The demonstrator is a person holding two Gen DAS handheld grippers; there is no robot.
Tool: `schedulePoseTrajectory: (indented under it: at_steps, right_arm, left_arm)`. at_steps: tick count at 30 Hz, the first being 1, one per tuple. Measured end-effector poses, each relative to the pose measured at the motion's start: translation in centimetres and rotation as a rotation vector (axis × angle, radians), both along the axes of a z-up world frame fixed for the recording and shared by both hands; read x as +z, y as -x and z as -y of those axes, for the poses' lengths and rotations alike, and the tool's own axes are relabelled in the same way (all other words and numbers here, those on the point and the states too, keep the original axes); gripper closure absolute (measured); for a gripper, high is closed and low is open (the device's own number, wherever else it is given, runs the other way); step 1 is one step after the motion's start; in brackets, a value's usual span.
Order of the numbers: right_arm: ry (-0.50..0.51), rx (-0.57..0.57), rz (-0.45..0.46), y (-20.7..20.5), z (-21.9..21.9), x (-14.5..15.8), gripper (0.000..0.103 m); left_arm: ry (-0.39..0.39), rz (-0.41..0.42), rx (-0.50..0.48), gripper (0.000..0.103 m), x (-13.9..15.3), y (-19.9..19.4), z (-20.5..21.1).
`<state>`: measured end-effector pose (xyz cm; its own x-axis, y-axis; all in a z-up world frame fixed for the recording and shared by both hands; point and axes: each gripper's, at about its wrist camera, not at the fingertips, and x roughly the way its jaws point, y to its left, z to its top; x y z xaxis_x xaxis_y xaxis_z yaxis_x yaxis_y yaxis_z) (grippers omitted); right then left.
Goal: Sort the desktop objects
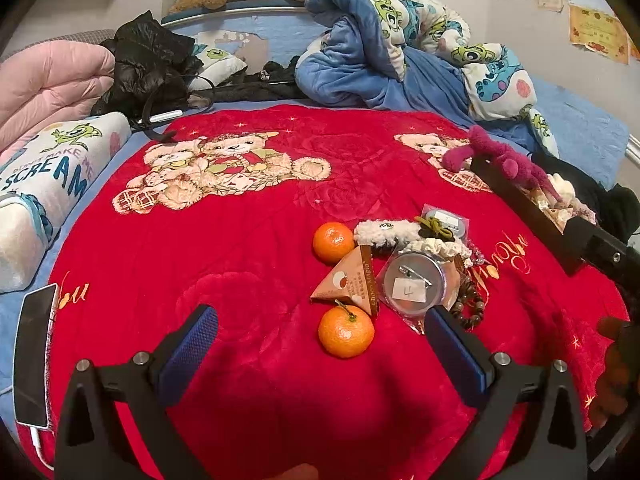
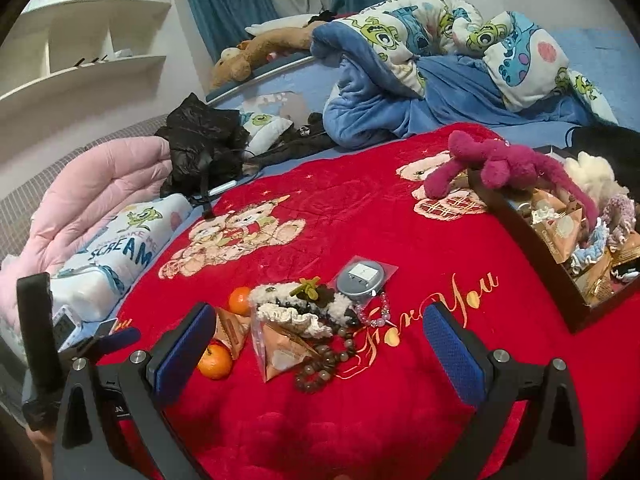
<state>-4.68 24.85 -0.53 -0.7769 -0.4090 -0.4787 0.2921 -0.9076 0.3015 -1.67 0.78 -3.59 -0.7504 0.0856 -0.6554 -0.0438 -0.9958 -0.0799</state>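
Left wrist view only: phone (image 1: 34, 356) at the blanket's left edge, wall certificates (image 1: 596, 28). Right wrist view only: white shelves (image 2: 92, 40), inside of the dark box (image 2: 532, 236) with packets and scrunchies.

Left gripper (image 1: 320, 344) jaws wide, empty, low over the near tangerine (image 1: 346, 332). Right gripper (image 2: 318, 338) jaws wide, empty, over the bead bracelet (image 2: 324, 368).

Clutter pile sits mid red blanket (image 1: 240, 240); box to its right. Bed, rumpled blue quilt (image 2: 440, 80) behind.
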Motion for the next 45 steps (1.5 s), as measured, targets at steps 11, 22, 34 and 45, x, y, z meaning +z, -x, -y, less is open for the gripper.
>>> schedulePoseTrajectory:
  at_steps: [11, 22, 34, 45]
  right_arm:
    - [0.0, -0.01, 0.035, 1.0, 0.2, -1.0, 0.0]
    - [-0.067, -0.062, 0.147, 3.3, -0.3, -2.9, 0.0]
    - [-0.064, 0.016, 0.247, 3.9, 0.1, -5.2, 0.008]
    - [-0.104, 0.072, 0.277, 3.9, 1.2, -6.8, 0.039]
  left_arm:
    - [0.044, 0.038, -0.006, 0.0, -1.2, 0.8, -0.9]
    - [0.066, 0.107, 0.002, 0.0, -3.3, 2.3, -1.4]
    - [0.112, 0.215, 0.043, 0.0, -5.9, 5.2, -1.2]
    - [0.13, 0.198, 0.049, 0.0, -7.3, 5.2, -1.7]
